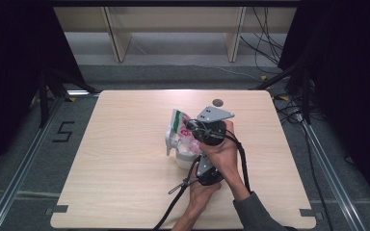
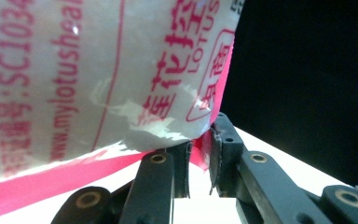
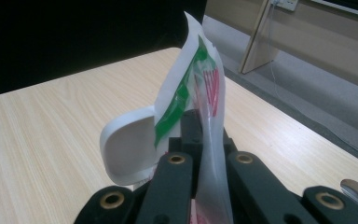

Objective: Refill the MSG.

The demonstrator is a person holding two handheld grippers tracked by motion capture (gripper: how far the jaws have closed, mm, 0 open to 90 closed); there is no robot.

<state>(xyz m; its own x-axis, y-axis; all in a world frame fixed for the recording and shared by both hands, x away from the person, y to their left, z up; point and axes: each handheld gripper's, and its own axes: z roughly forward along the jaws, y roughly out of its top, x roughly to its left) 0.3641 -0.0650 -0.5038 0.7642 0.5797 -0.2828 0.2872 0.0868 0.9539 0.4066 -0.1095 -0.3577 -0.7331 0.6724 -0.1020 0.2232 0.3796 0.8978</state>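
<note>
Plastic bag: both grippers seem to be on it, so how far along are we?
Done: both grips are set. The left gripper is shut on the plastic bag at its pink edge; the right gripper is shut on its green-striped edge. In hand: the bag is held up above the table, beside a white scoop-like piece. Left: the high view shows nothing set down yet.

Honestly most of the plastic bag (image 1: 179,126) is tucked behind the right gripper (image 1: 191,129) and the hand holding it, so what's inside the bag is anyone's guess. Below the bag, the left gripper (image 1: 196,166) is mostly buried under that same hand. Up close the bag's (image 2: 98,74) red print runs off the top and left edges, half the words chopped and fuzzy.
</note>
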